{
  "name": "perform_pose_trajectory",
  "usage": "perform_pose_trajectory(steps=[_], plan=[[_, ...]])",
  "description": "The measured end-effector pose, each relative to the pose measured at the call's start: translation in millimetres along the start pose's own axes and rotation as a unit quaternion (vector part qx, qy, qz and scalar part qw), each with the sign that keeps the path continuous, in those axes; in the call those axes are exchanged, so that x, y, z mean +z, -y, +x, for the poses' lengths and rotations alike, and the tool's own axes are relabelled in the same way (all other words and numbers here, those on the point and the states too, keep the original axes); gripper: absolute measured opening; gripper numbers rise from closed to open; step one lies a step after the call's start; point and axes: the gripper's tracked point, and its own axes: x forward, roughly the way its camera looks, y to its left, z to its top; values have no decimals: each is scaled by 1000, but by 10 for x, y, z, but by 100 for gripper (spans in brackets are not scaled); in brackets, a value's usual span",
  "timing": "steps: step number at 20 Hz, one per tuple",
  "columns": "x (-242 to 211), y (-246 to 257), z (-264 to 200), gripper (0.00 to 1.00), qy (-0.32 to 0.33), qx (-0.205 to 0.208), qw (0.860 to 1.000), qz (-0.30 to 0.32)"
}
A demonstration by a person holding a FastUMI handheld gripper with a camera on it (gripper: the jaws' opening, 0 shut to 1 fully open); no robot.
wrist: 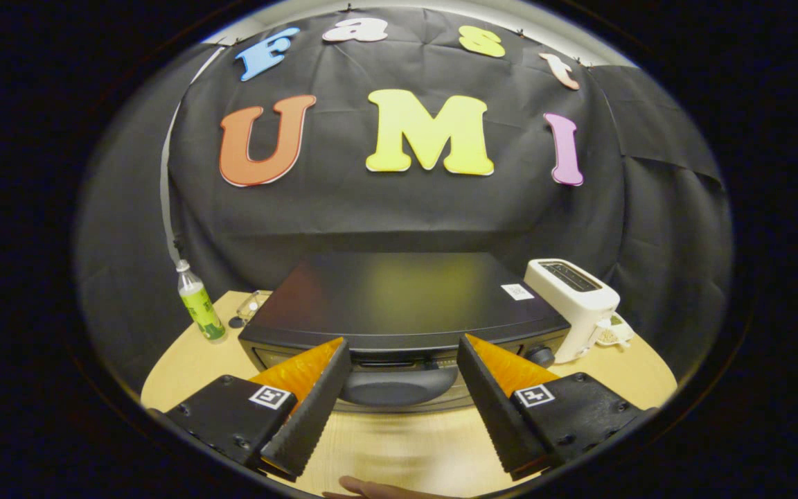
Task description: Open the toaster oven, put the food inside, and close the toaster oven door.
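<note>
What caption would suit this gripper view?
Open gripper poised at the closed toaster oven's door handle, bottle and white toaster alongside.

No readable text shows. A small white sticker (pixel 517 292) sits on the toaster oven (pixel 399 298) top, its print too small to make out. The bottle (pixel 199 305) carries a green label, likewise illegible.

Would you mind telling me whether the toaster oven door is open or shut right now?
Shut. The toaster oven door stands flush against its front, handle up near the top edge, between the open gripper fingers, which touch nothing.
</note>
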Motion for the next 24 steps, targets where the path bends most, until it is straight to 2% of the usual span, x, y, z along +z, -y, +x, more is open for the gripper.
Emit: perform_pose_trajectory(steps=[4, 10, 15, 24], plan=[[-88, -17, 100, 100, -16, 4, 1000, 7], [-93, -32, 102, 100, 3, 16, 1000, 9], [-187, -23, -36, 100, 25, 16, 999, 10], [-521, 2, -361, 100, 6, 18, 1000, 21]])
